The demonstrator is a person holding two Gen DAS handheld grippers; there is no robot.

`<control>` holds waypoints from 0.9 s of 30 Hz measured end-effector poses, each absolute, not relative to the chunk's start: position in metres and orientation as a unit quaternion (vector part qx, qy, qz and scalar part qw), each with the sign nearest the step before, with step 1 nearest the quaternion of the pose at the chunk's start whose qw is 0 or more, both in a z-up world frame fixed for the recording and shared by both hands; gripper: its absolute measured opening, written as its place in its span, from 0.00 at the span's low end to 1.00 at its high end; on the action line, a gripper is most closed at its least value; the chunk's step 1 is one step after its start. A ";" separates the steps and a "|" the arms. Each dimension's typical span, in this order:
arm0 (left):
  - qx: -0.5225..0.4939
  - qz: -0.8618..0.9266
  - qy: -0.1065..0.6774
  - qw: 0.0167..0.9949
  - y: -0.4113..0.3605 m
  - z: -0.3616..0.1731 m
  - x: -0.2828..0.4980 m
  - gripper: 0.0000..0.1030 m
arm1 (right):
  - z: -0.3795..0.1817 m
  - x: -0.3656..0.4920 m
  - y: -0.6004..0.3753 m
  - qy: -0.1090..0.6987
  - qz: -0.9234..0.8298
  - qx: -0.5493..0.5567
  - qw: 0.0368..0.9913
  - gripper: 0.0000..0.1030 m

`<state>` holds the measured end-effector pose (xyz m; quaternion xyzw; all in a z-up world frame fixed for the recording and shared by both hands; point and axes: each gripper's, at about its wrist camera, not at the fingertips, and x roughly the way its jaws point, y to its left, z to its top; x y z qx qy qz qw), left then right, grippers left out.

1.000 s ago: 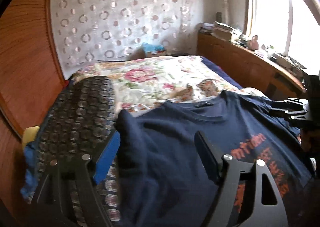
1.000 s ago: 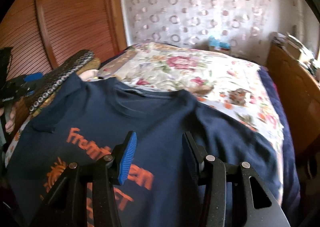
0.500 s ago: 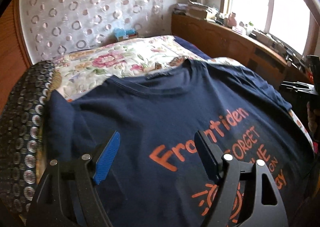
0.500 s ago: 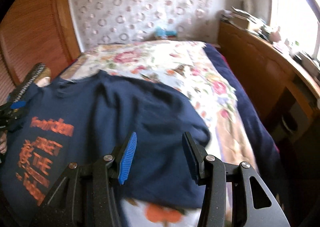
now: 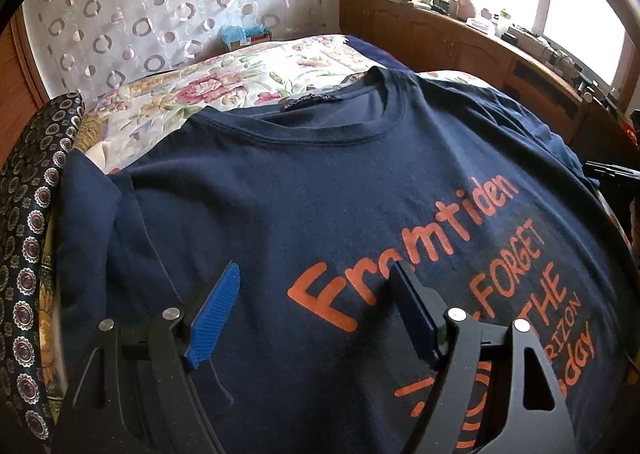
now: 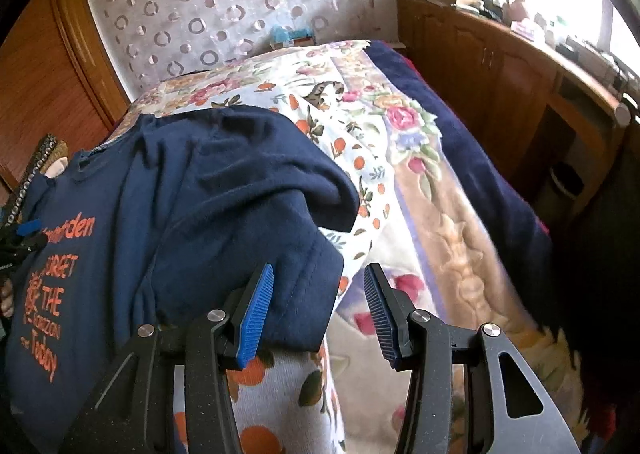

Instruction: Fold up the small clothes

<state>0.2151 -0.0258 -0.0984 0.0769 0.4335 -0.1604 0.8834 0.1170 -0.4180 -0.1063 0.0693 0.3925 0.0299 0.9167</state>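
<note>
A navy T-shirt (image 5: 320,194) with orange lettering lies face up on the flowered bedspread (image 5: 224,74), collar toward the headboard. My left gripper (image 5: 316,310) is open and empty, hovering over the shirt's chest by its left sleeve. The shirt also shows in the right wrist view (image 6: 192,206), its right sleeve bunched and folded over. My right gripper (image 6: 316,306) is open and empty at that sleeve's hem, the left pad (image 6: 256,310) over the cloth, the right one over the bedspread (image 6: 400,134). The left gripper shows at that view's left edge (image 6: 20,242).
A dark patterned cushion (image 5: 28,238) lies along the bed's left side. A wooden cabinet (image 6: 520,74) with clutter runs under the window on the right. A dark blue blanket (image 6: 472,158) edges the bed's right side. A patterned curtain (image 5: 160,2) hangs behind the bed.
My left gripper swung from the cushion and sleeve to over the shirt's chest. My right gripper swung right from the shirt's front to its right sleeve. Both stayed open.
</note>
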 end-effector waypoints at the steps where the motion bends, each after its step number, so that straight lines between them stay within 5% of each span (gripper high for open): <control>1: 0.078 -0.161 0.434 0.883 -0.027 -0.099 0.217 0.79 | -0.104 0.121 -0.420 0.394 0.032 0.074 0.916 0.48; 12: 0.081 -0.163 0.437 0.881 -0.030 -0.101 0.220 0.85 | -0.109 0.127 -0.436 0.404 0.072 0.116 0.904 0.46; 19: 0.081 -0.163 0.437 0.881 -0.031 -0.101 0.219 0.85 | -0.106 0.123 -0.433 0.405 0.074 0.107 0.905 0.31; 24: 0.081 -0.163 0.437 0.881 -0.030 -0.101 0.220 0.85 | -0.097 0.124 -0.427 0.388 0.070 0.091 0.915 0.08; 27: 0.081 -0.163 0.437 0.881 -0.030 -0.101 0.220 0.86 | -0.078 0.127 -0.419 0.350 0.079 0.086 0.929 0.06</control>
